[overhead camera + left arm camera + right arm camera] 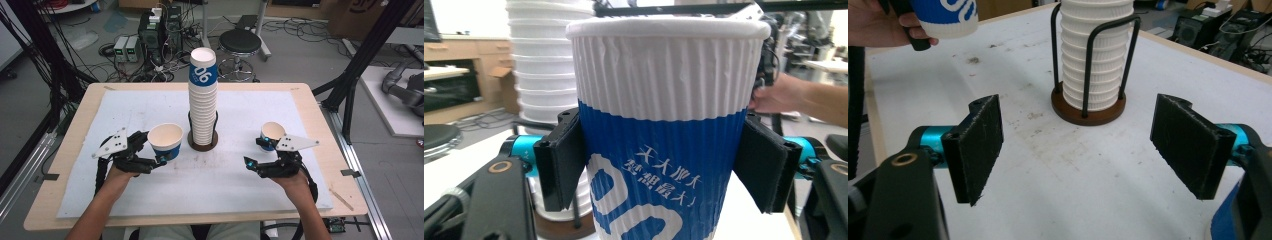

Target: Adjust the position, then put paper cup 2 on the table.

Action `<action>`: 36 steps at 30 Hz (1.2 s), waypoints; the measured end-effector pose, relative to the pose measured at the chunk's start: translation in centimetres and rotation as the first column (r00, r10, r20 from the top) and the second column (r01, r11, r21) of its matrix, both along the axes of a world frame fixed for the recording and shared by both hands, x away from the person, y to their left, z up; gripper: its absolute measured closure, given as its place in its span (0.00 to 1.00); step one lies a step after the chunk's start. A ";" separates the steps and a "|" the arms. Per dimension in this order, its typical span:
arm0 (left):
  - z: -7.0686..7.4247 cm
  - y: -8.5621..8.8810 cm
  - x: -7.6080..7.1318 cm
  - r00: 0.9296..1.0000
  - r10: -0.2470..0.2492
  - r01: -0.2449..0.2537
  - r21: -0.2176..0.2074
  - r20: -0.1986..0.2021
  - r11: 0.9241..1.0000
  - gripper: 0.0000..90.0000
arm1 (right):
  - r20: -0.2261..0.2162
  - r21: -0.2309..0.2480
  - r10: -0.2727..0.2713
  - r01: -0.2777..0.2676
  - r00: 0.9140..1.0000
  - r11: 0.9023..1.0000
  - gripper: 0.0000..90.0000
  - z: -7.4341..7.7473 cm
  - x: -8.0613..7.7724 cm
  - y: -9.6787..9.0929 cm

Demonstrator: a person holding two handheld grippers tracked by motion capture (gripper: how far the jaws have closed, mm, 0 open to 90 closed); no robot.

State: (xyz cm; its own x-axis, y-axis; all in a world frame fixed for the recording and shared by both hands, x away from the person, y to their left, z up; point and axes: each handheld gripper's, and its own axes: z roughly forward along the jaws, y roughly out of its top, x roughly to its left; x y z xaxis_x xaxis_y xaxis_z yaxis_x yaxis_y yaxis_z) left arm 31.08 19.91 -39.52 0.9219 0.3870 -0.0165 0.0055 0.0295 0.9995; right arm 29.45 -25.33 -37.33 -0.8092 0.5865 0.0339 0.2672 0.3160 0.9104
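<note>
A white and blue ribbed paper cup (165,141) is upright in my left gripper (156,147), just above the mat. In the left gripper view both pads (561,160) press the blue band of the cup (664,100). A tall stack of the same cups (203,95) stands in a wire holder on a round wooden base (202,145) at the table's middle. My right gripper (254,151) is open and low over the mat with nothing between its pads (978,145). A second cup (272,134) stands upright just beyond it.
A white mat (150,190) covers most of the wooden table (70,165). In the right gripper view the holder's black wires (1088,70) rise around the stack, straight ahead. Beyond the table are a stool (240,42), cables and boxes.
</note>
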 end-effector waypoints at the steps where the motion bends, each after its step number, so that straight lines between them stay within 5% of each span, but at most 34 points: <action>1: 0.0 0.2 0.0 1.000 0.013 -0.013 -0.012 0.000 1.000 0.30 | -0.001 0.005 -0.005 0.005 1.000 1.000 0.24 -0.2 0.0 -0.1; 14: -0.3 2.7 -0.3 0.994 0.109 -0.108 -0.051 0.017 0.993 0.30 | 0.000 0.007 -0.018 0.018 1.000 1.000 0.24 -1.0 -0.2 -0.3; 28: -0.4 4.2 0.1 0.988 0.157 -0.156 -0.062 0.007 0.986 0.30 | 0.001 0.009 -0.028 0.028 1.000 1.000 0.24 -1.1 -0.3 -0.4; 36: -1.0 5.0 1.6 0.974 0.226 -0.226 -0.064 -0.009 0.972 0.30 | -0.012 -0.005 -0.016 0.016 1.000 1.000 0.24 -1.5 -0.3 -0.1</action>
State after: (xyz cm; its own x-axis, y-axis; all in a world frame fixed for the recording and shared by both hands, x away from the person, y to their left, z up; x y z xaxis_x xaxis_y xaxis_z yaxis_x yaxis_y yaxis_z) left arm 32.68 24.92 -40.57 0.8106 0.5836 -0.0496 -0.0068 0.0940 0.9955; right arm 29.15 -25.48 -38.84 -0.7990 0.5999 0.0409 0.2837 0.3161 0.9053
